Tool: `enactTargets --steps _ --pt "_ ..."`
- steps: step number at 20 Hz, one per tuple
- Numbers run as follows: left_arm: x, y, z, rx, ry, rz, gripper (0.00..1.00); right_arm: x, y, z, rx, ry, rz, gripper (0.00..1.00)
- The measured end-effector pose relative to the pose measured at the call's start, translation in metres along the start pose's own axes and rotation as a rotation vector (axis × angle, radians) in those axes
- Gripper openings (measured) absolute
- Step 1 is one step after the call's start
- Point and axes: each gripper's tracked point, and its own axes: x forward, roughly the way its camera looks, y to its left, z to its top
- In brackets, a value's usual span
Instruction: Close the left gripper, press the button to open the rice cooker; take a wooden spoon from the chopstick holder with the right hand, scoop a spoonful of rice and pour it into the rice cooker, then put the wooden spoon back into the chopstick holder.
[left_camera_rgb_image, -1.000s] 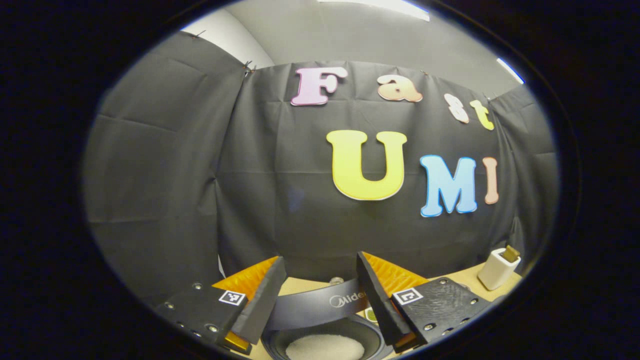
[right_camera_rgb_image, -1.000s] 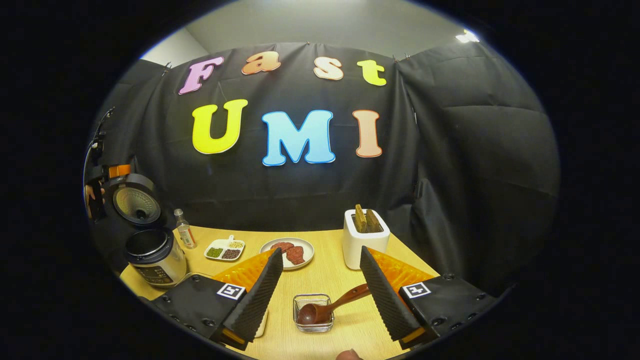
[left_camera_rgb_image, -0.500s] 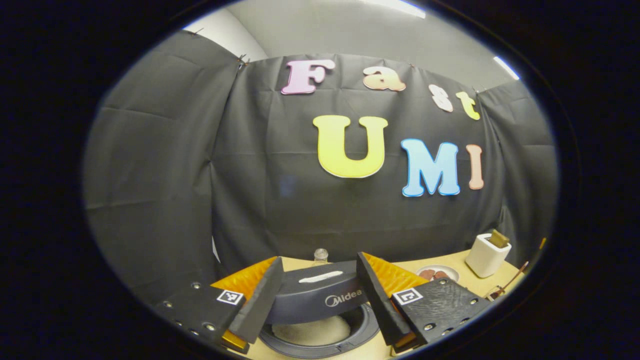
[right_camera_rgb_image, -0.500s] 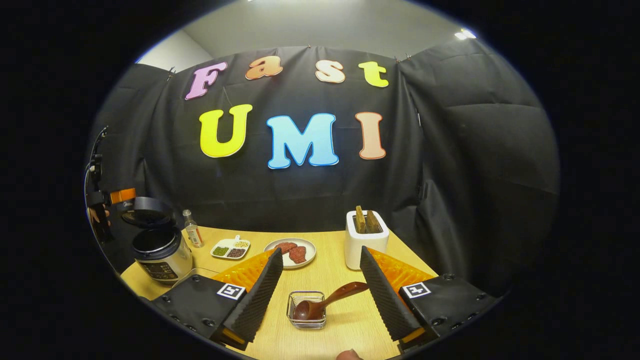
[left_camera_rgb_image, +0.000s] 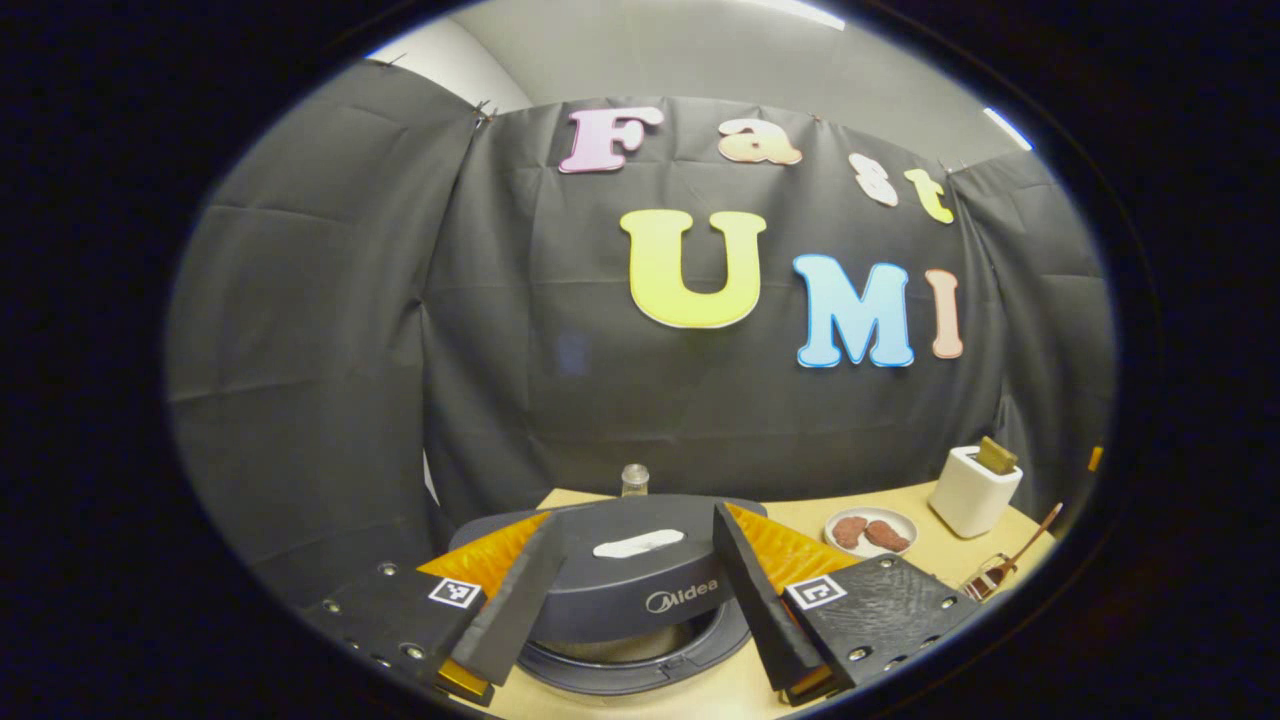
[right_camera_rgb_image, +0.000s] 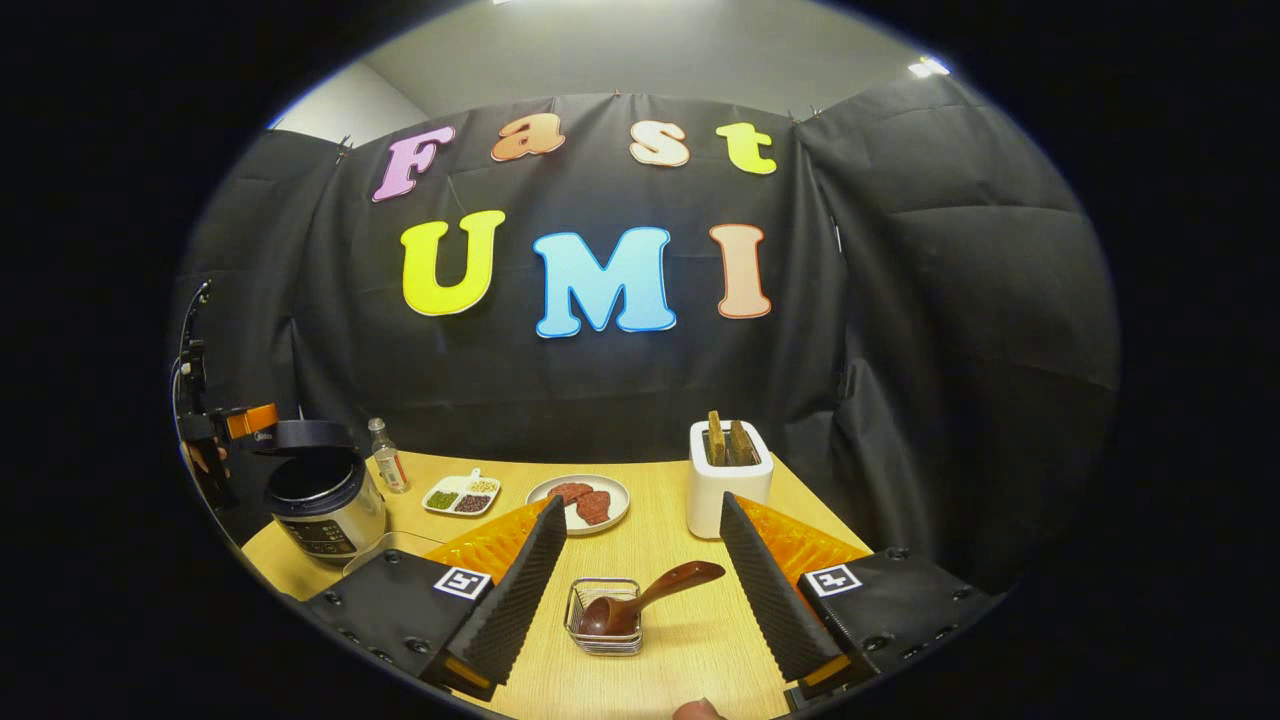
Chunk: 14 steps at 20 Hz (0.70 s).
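Note:
The dark rice cooker (right_camera_rgb_image: 325, 505) stands at the table's far left. Its lid (right_camera_rgb_image: 300, 435) lies almost flat over the pot, with a thin gap. In the left gripper view the lid (left_camera_rgb_image: 640, 570) spans the space between my fingers, above the pot rim (left_camera_rgb_image: 640, 668). My left gripper (left_camera_rgb_image: 638, 515) is open just over the lid; it also shows, with a hand, in the right gripper view (right_camera_rgb_image: 225, 425). The wooden spoon (right_camera_rgb_image: 640, 603) rests bowl-down in a small wire holder (right_camera_rgb_image: 603, 630). My right gripper (right_camera_rgb_image: 641, 500) is open above the table, nothing between its fingers.
On the wooden table (right_camera_rgb_image: 660, 540) stand a white holder (right_camera_rgb_image: 728, 475) with wooden pieces, a plate of reddish food (right_camera_rgb_image: 578, 500), a divided dish of beans (right_camera_rgb_image: 460, 497) and a small bottle (right_camera_rgb_image: 385, 465). A fingertip (right_camera_rgb_image: 697, 710) shows at the bottom edge.
The rice cooker lid has swung down from upright to almost flat, hiding the rice in the pot. The left gripper has come down with it. The right gripper has barely moved.

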Motion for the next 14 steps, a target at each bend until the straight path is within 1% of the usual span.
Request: enactTargets --steps 1,2,3,4,5,7,8,10,11,14 --pt "0.000 -0.001 -0.008 -0.003 0.013 -0.002 0.95 0.000 0.001 0.001 -0.003 0.000 0.003 0.98" --pt "-0.002 -0.002 -0.016 -0.005 0.026 -0.003 0.91 0.000 0.002 0.001 -0.007 0.000 0.004 0.98" --pt "-0.003 -0.003 -0.022 -0.006 0.036 -0.004 0.91 0.000 0.002 0.000 -0.012 0.001 0.006 0.98" --pt "-0.002 -0.003 -0.028 -0.006 0.046 -0.004 0.94 0.000 0.002 0.001 -0.015 0.001 0.007 0.98" --pt "-0.002 -0.004 -0.033 -0.005 0.053 -0.004 0.91 0.000 0.002 0.000 -0.018 0.002 0.008 0.98" --pt "-0.003 -0.004 -0.041 -0.001 0.061 -0.003 0.91 0.000 0.003 0.000 -0.021 0.006 0.009 0.98" --pt "-0.002 -0.004 -0.045 0.002 0.063 -0.002 0.95 0.000 0.003 -0.001 -0.022 0.009 0.008 0.98" --pt "-0.002 -0.005 -0.051 0.011 0.067 -0.001 0.95 0.000 0.003 -0.002 -0.025 0.014 0.007 0.98" --pt "-0.003 -0.005 -0.054 0.014 0.064 0.001 0.91 0.000 0.003 -0.003 -0.027 0.016 0.007 0.98" --pt "-0.003 -0.007 -0.069 0.024 0.082 0.005 0.91 -0.001 0.004 -0.004 -0.033 0.020 0.006 0.98"
